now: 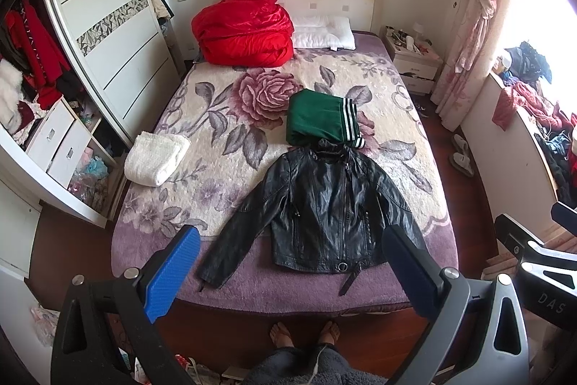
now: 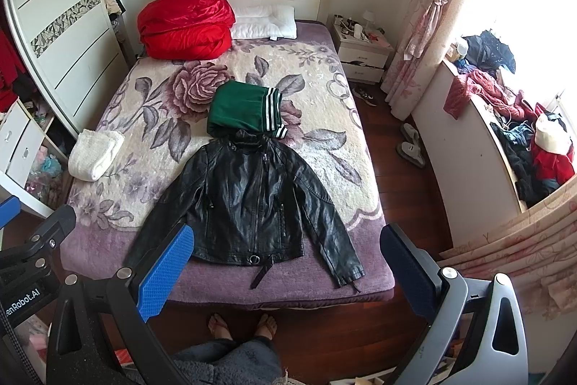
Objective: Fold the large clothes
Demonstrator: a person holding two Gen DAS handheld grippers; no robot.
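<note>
A black leather jacket [image 1: 324, 204] lies flat, front up, sleeves spread, near the foot of the bed [image 1: 252, 287]; it also shows in the right wrist view [image 2: 249, 201]. A folded green garment with striped cuffs [image 1: 321, 118] lies just beyond its collar, also seen from the right [image 2: 245, 110]. My left gripper [image 1: 292, 240] is open and empty, held high above the foot of the bed. My right gripper [image 2: 286, 240] is open and empty, likewise above the bed's foot, beside the left one.
A folded white towel [image 1: 157, 159] lies at the bed's left edge. A red quilt [image 1: 245, 27] and white pillow [image 1: 321, 31] sit at the headboard. A wardrobe [image 1: 104, 35] stands left, a nightstand [image 1: 411, 56] and cluttered window ledge [image 2: 505, 118] right. Slippers [image 2: 409, 143] lie on the floor.
</note>
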